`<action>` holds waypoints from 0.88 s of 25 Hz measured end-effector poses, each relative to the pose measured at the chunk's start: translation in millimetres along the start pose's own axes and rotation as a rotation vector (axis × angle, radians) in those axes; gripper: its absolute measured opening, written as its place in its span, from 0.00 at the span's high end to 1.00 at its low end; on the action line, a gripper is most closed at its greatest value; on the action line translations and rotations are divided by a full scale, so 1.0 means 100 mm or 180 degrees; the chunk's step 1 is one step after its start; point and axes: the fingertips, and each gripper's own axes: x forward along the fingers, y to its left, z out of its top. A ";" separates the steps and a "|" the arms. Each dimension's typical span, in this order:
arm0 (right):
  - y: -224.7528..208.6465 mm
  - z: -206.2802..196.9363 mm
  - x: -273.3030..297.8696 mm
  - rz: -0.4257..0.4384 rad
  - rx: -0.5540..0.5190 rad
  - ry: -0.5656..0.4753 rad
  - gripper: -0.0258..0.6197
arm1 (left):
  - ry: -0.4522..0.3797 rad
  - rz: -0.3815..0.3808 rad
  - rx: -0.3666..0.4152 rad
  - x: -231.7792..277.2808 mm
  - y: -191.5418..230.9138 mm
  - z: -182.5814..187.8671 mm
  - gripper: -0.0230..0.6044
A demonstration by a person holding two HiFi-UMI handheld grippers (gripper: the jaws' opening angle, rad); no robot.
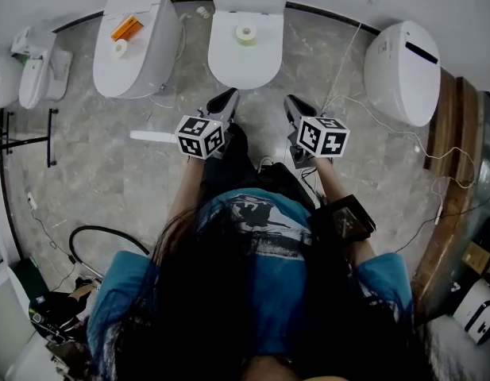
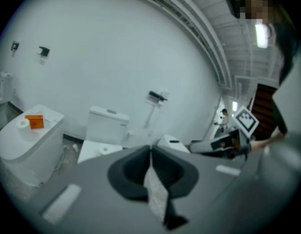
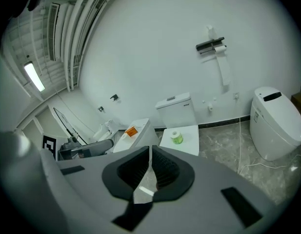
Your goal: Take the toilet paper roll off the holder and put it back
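Before toilet (image 1: pixel 243 63), left claw (image 1: pixel 229 95), right claw (image 1: pixel 291 101) outstretched.

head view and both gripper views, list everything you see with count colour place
left toilet: one, white, lid shut, by the wall
middle toilet: one, white, straight ahead
right toilet: one, white, by the wall
far-left fixture: one, white, partly seen
paper roll: one, white, on left toilet
greenish roll: one, on middle toilet
box: one, orange, on left toilet
holder: one, black, on the wall
left tongs: one, grey, shut, empty
right tongs: one, grey, shut, empty
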 end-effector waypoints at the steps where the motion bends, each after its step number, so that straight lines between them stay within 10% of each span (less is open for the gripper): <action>1: -0.03 -0.08 -0.11 0.0031 -0.0005 0.0007 0.91 | 0.0009 0.0044 -0.0009 -0.07 -0.13 -0.11 0.96; 22: 0.66 -1.02 -0.80 0.0559 -0.0473 0.0299 0.92 | 0.0090 0.0388 -0.0122 -1.17 -1.07 -1.00 0.96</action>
